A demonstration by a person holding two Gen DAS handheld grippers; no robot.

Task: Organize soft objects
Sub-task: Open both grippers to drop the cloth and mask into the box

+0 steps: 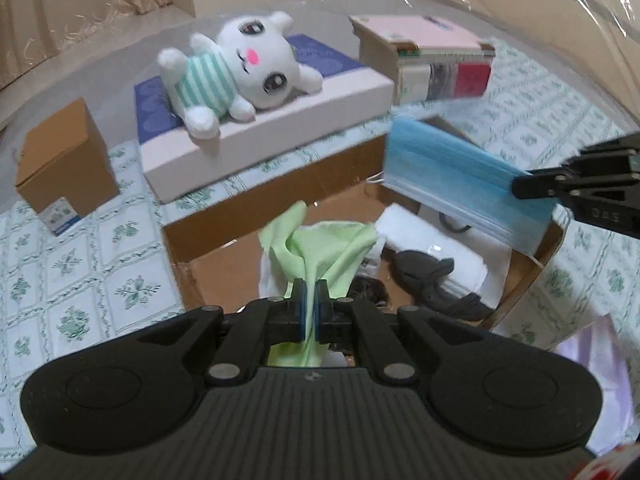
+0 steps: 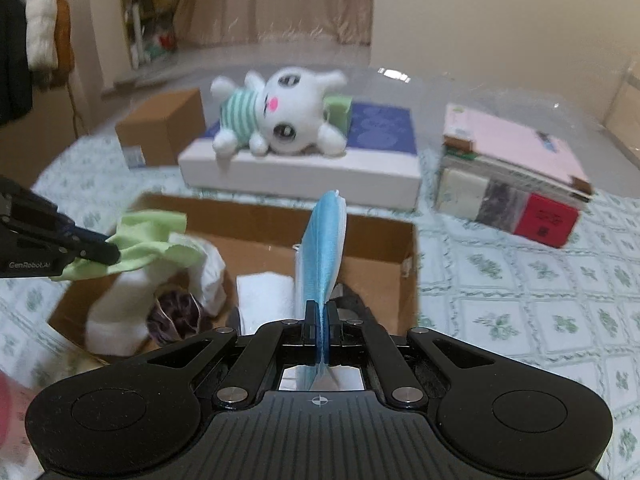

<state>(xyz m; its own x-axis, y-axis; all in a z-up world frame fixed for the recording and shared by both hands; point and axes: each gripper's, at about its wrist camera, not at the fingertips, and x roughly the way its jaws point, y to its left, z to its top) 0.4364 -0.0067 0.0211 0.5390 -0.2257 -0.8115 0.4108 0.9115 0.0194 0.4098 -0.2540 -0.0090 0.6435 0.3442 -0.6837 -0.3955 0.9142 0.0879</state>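
Observation:
My left gripper (image 1: 311,300) is shut on a light green cloth (image 1: 320,248) and holds it over an open cardboard box (image 1: 224,224). My right gripper (image 2: 321,320) is shut on a stack of blue face masks (image 2: 322,248), held on edge above the same box (image 2: 372,240). The masks (image 1: 452,180) and right gripper (image 1: 520,186) show at the right of the left wrist view; the green cloth (image 2: 148,240) and left gripper (image 2: 112,254) show at the left of the right wrist view. In the box lie white cloths (image 2: 264,300) and dark items (image 1: 428,276).
A white plush cat (image 1: 236,76) in a striped shirt lies on a flat white and blue box (image 1: 260,128) behind the carton. A small brown box (image 1: 64,160) stands at the left and a stack of books (image 1: 432,60) at the right, on a green-patterned tablecloth (image 1: 80,272).

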